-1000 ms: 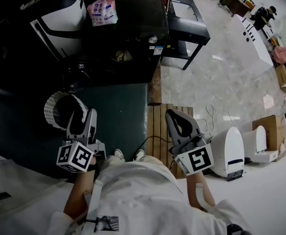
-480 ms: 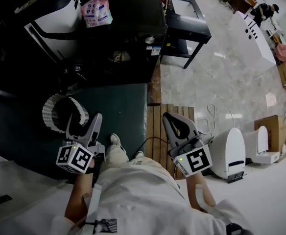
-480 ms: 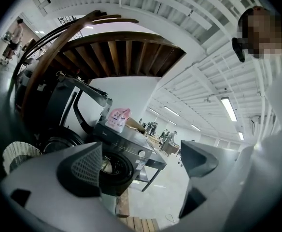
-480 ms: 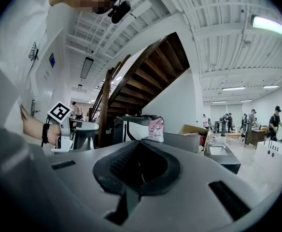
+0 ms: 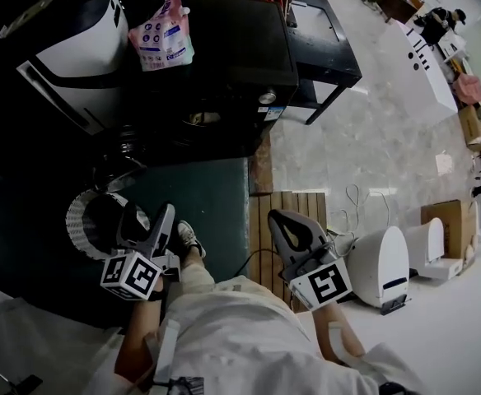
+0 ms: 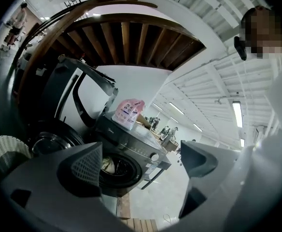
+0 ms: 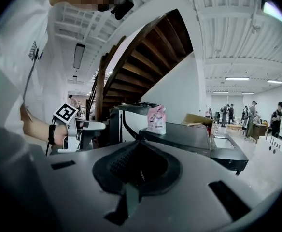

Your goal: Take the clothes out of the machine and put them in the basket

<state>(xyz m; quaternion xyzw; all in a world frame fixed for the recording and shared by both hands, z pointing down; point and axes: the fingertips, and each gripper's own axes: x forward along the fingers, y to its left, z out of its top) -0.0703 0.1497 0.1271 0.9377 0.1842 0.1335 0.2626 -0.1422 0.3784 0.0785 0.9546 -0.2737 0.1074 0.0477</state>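
The black front-loading washing machine (image 5: 224,48) stands at the top of the head view, its round drum mouth facing me in the left gripper view (image 6: 124,166). A pale piece of clothing (image 6: 107,166) lies inside the drum. The white woven basket (image 5: 77,216) sits on the dark mat at the left, also low left in the left gripper view (image 6: 3,151). My left gripper (image 5: 147,212) hovers beside the basket, pointing at the machine. Its jaws (image 6: 140,156) have just been opening and stand wide with nothing between them. My right gripper (image 5: 278,218) is shut and empty over the wooden slats (image 7: 136,149).
A pink detergent pouch (image 5: 162,35) rests on the machine's top. A white appliance (image 5: 76,48) stands to its left, a black metal stand (image 5: 323,44) to its right. Wooden slats (image 5: 265,212), white devices (image 5: 380,257) and a cardboard box (image 5: 450,216) lie on the floor at right.
Both grippers have moved forward toward the machine, which now looks nearer. The left gripper's jaws have spread wider. One shoe has stepped forward beside the left gripper.
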